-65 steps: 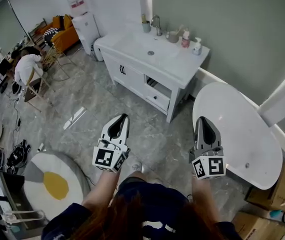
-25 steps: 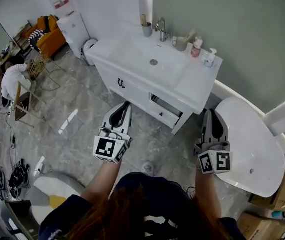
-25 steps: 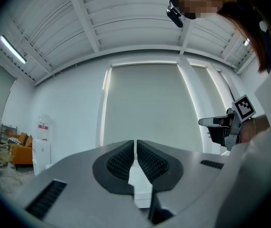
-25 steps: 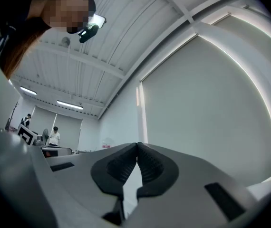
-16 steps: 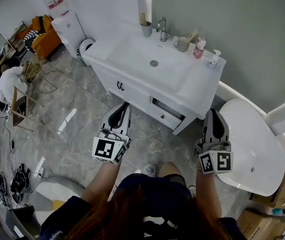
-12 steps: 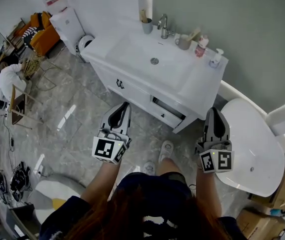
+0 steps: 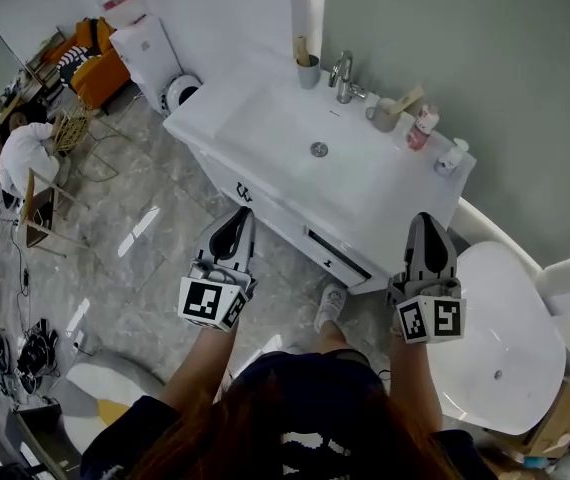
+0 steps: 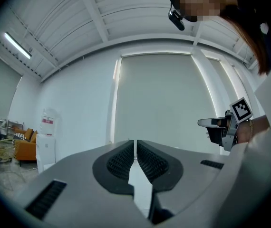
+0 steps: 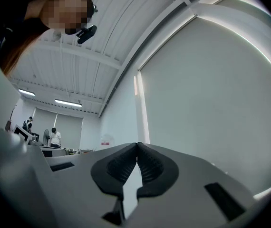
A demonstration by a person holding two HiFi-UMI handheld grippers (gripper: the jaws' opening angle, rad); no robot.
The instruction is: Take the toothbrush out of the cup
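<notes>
A white vanity (image 7: 265, 118) with a sink stands ahead of me in the head view. At its back edge, left of the faucet (image 7: 343, 74), a grey cup (image 7: 308, 72) holds upright sticks. Right of the faucet, a beige cup (image 7: 384, 115) has a wooden-handled toothbrush (image 7: 410, 98) leaning out of it. My left gripper (image 7: 240, 215) is shut and empty, short of the vanity's front edge. My right gripper (image 7: 427, 220) is also shut and empty, over the vanity's front right corner. In the gripper views the left gripper (image 8: 135, 141) and the right gripper (image 9: 137, 144) show only wall and ceiling beyond their jaws.
A pink-capped bottle (image 7: 422, 129) and a white bottle (image 7: 452, 156) stand right of the beige cup. A vanity drawer (image 7: 337, 254) is slightly open. A white oval tub (image 7: 495, 338) lies at the right. A water dispenser (image 7: 143, 53), an orange sofa (image 7: 93, 63) and a seated person (image 7: 25, 153) are at far left.
I have walked toward the vanity: it sits lower and nearer in the head view. Both grippers came forward with me, the right one now at its corner. Both stayed shut.
</notes>
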